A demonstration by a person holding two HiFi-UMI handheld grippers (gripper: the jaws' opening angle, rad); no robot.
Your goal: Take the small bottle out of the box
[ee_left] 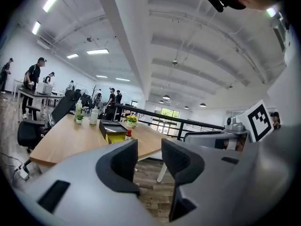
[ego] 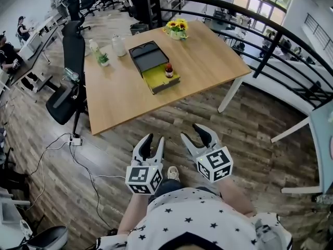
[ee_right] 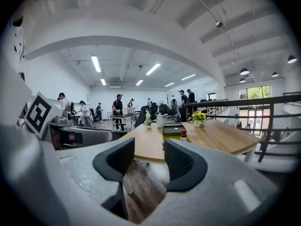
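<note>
A small bottle (ego: pixel 168 70) with a red cap stands in the yellow-green part of an open black box (ego: pixel 148 56) on the wooden table (ego: pixel 119 98). Both grippers hang over the wooden floor, well short of the table's near edge. My left gripper (ego: pixel 154 139) is open with nothing between its fingers. To its right, my right gripper (ego: pixel 192 132) is also open and empty. In the left gripper view the bottle (ee_left: pixel 128 135) and box (ee_left: pixel 113 130) lie far beyond the left gripper (ee_left: pixel 149 149). The right gripper view shows the right gripper (ee_right: pixel 149 149) with the bottle (ee_right: pixel 183 134) and the box (ee_right: pixel 171 132) far ahead.
On the table stand a pot of sunflowers (ego: pixel 177 29), a white bottle (ego: pixel 119 46), a small potted plant (ego: pixel 103 59) and a spray bottle (ego: pixel 94 47). A black office chair (ego: pixel 70 82) stands at the table's left. A dark railing (ego: pixel 270 40) runs behind. Cables (ego: pixel 78 160) lie on the floor.
</note>
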